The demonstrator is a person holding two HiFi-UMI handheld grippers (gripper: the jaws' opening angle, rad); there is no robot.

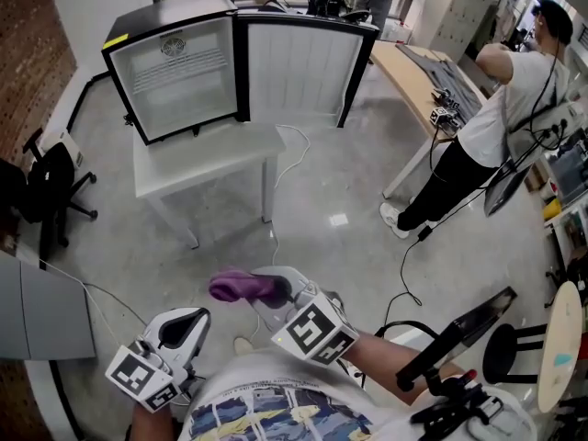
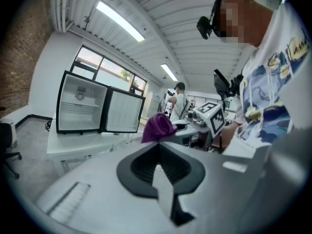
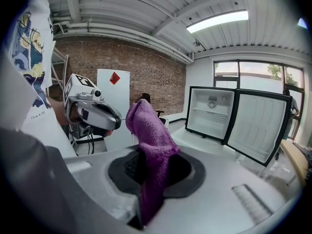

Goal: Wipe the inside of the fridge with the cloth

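A small black fridge [image 1: 179, 67] stands on a white table [image 1: 207, 159] at the far left, its door [image 1: 294, 67] swung wide open and the white inside with a wire shelf showing. Well short of it, near my body, my right gripper [image 1: 274, 288] is shut on a purple cloth [image 1: 241, 288] that bunches out past its tips. The right gripper view shows the cloth [image 3: 148, 145] clamped between the jaws of the right gripper [image 3: 151, 162], with the fridge [image 3: 210, 112] beyond. My left gripper [image 1: 186, 320] sits lower left; its jaws [image 2: 157, 149] are shut with nothing in them.
A person [image 1: 501, 122] stands at the right beside a long wooden bench [image 1: 418, 72]. A black office chair [image 1: 46, 186] is at the left. A white cable [image 1: 292, 168] trails across the floor from the table. A black stand [image 1: 455, 333] and a stool [image 1: 510, 347] are at the lower right.
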